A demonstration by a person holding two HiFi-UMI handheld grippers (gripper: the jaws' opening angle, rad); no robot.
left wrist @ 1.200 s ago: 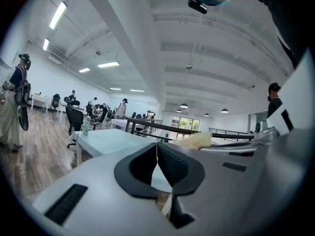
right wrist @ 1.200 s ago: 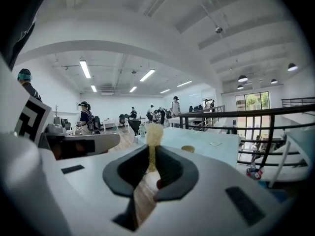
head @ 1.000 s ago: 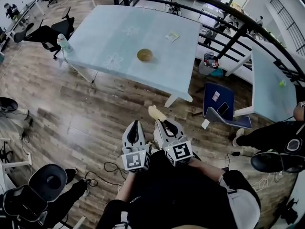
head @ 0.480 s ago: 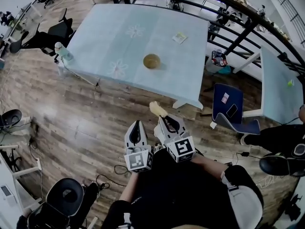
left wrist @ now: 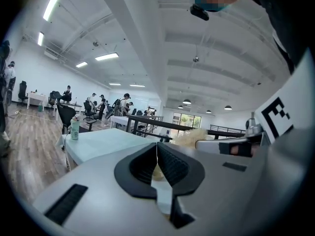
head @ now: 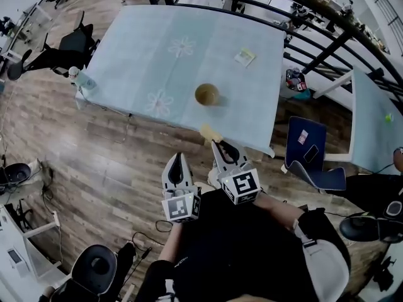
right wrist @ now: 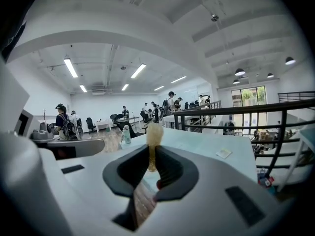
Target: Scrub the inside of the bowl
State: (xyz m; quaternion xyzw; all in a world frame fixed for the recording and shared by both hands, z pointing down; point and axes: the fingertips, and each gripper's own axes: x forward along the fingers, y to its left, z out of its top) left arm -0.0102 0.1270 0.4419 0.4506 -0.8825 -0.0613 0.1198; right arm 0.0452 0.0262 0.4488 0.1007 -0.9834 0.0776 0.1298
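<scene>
A small yellow-brown bowl [head: 206, 94] stands on the pale blue table [head: 145, 55], near its front edge. My right gripper [head: 218, 145] is held over the floor just short of that edge, shut on a yellow sponge [head: 210, 133] that sticks out past its tips. The same sponge [right wrist: 154, 133] shows pinched between the jaws in the right gripper view. My left gripper [head: 177, 163] hangs beside it on the left, shut with nothing in it. Its closed jaws fill the left gripper view, where the left gripper [left wrist: 157, 146] points toward the table [left wrist: 106, 140].
A water bottle [head: 84, 80] stands at the table's left corner and a small card [head: 245, 56] lies at its far right. A black railing [head: 302, 27] runs behind the table. A blue chair [head: 312, 145] stands to the right, office chairs [head: 70, 44] to the left.
The table and bowl have come closer and lower in the head view as the person walked toward them. Both grippers keep their pose, the right still holding the sponge.
</scene>
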